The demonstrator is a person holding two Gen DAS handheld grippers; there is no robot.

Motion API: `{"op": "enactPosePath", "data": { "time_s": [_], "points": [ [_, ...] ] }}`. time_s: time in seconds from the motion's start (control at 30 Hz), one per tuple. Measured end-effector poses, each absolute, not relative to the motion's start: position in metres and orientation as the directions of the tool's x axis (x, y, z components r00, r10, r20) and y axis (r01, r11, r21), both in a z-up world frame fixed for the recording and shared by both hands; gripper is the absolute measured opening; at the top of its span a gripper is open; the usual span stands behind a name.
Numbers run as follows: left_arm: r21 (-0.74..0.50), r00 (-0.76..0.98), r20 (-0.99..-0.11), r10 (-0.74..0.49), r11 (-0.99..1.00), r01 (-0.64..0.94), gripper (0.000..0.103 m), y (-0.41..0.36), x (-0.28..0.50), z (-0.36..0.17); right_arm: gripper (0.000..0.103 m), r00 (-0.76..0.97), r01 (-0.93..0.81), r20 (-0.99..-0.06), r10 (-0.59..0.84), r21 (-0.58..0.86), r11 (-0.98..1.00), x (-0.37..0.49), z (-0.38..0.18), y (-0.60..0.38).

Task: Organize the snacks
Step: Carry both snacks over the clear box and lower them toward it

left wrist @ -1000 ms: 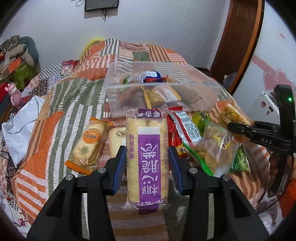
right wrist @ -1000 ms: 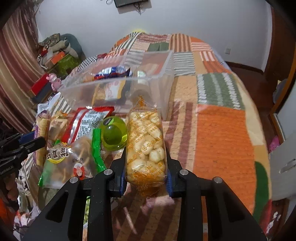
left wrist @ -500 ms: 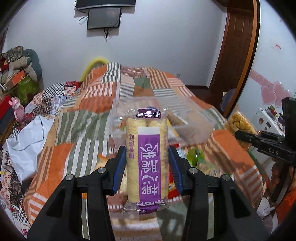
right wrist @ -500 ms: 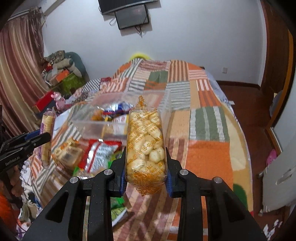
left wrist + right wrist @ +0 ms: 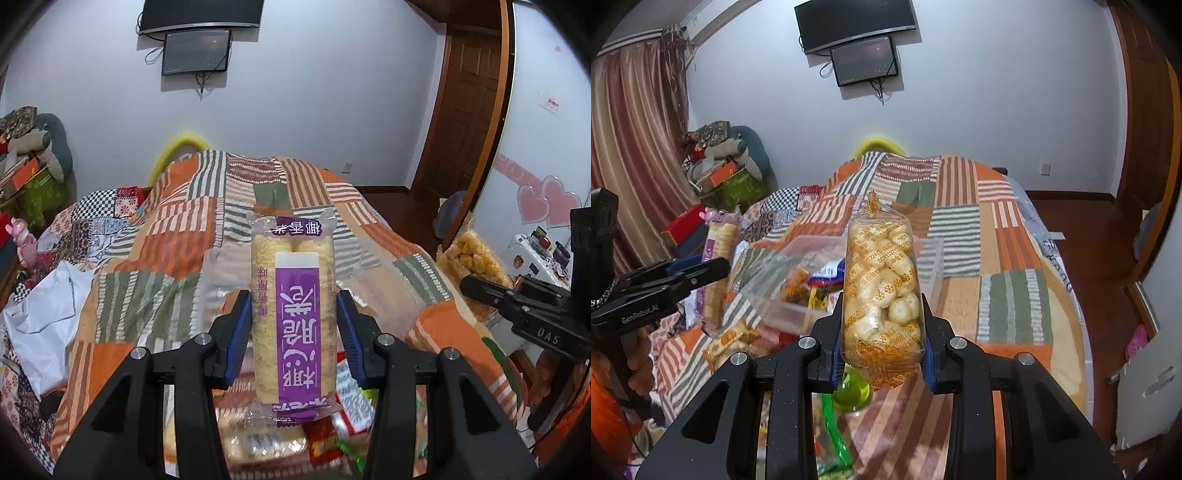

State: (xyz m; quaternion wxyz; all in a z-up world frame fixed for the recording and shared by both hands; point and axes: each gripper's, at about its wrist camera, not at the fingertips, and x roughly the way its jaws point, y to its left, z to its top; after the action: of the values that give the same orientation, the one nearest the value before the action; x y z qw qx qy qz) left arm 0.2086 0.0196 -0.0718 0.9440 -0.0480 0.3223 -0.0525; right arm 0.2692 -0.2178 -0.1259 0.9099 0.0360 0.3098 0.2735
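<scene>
While both tools hang above the quilted bed (image 5: pixel 155 280), the left tool (image 5: pixel 294 328) is clamped on a purple-labelled rice cracker pack (image 5: pixel 293 317), blue pads pressing its long sides. The right tool (image 5: pixel 882 332) is clamped on a clear bag of puffed snacks (image 5: pixel 881 291). The clear plastic bin (image 5: pixel 783 291) sits on the bed beyond, snacks inside; loose packets (image 5: pixel 332 435) lie below.
</scene>
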Motion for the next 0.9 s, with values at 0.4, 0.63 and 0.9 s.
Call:
{"op": "enactPosePath", "data": {
  "time_s": [0.4, 0.63, 0.9],
  "points": [
    [-0.154, 0.762, -0.621, -0.184, 0.982, 0.112, 0.045, -0.002, 0.264, -0.082, 0.029, 0.654, -0.468, -0.546, 0.523, 0.252, 0.847, 0.304, -0.134, -0.207],
    [-0.170, 0.731, -0.651, -0.204, 0.978, 0.122, 0.045, -0.009, 0.296, -0.097, 0.029, 0.632, -0.468, -0.575, 0.519, 0.251, 0.847, 0.324, -0.146, -0.196],
    [-0.182, 0.699, -0.689, -0.192, 0.979, 0.090, 0.045, -0.012, 0.323, -0.118, 0.029, 0.599, -0.467, -0.618, 0.509, 0.247, 0.849, 0.342, -0.165, -0.184]
  ]
}}
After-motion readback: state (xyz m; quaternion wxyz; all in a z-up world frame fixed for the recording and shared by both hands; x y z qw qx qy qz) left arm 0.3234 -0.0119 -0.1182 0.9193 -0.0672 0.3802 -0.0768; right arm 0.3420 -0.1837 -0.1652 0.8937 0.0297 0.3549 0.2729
